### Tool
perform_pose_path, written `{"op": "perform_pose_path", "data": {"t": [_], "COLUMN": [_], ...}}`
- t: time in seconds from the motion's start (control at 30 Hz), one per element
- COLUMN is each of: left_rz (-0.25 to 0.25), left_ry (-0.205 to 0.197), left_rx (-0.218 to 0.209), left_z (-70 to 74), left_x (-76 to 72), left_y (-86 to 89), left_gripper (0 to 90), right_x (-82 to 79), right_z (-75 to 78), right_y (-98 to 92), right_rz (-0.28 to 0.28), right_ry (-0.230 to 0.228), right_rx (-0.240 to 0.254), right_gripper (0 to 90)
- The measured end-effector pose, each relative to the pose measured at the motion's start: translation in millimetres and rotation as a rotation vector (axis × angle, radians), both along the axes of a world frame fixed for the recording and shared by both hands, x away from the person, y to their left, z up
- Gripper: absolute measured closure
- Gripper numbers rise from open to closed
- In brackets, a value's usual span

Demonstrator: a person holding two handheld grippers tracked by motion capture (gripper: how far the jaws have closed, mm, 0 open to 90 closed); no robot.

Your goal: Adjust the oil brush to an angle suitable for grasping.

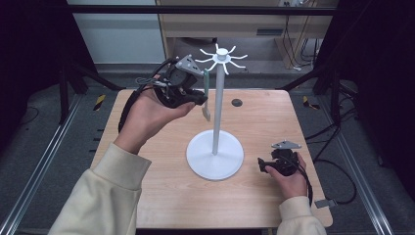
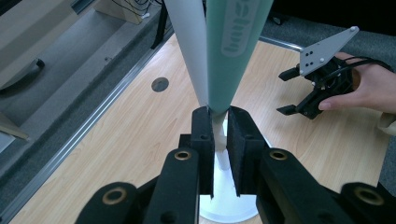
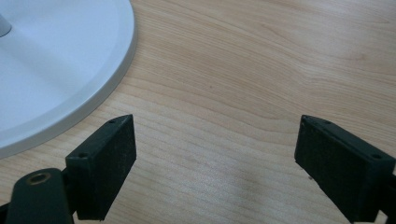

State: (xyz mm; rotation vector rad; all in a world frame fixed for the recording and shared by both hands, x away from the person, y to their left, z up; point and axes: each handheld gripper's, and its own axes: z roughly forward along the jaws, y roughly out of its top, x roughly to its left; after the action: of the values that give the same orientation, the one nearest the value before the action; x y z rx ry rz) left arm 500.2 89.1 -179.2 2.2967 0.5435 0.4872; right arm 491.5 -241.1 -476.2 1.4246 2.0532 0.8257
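Green-handled spatula hangs upright just beside the white stand's pole, its pale blade pointing down, near the far edge of the wooden table. The left gripper, raised above the table, has its jaws closed on the spatula's narrow neck. The right gripper rests near the right edge, just beside the stand's round base, jaws spread wide with nothing between them.

Left gripper raised, jaws clamped — right gripper low, jaws wide.
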Motion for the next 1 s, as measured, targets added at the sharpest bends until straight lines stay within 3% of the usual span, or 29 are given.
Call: {"op": "perform_pose_path", "data": {"t": [1.0], "left_rz": [0.023], "left_ry": [0.027], "left_rx": [-0.014], "left_z": [-3.2], "left_x": [1.8], "left_y": [0.4], "left_gripper": [81.3], "right_x": [0.5], "right_z": [-0.5], "right_y": [-0.6], "right_rz": [0.004], "right_ry": [-0.003], "right_rx": [-0.003], "right_gripper": [13.2]}}
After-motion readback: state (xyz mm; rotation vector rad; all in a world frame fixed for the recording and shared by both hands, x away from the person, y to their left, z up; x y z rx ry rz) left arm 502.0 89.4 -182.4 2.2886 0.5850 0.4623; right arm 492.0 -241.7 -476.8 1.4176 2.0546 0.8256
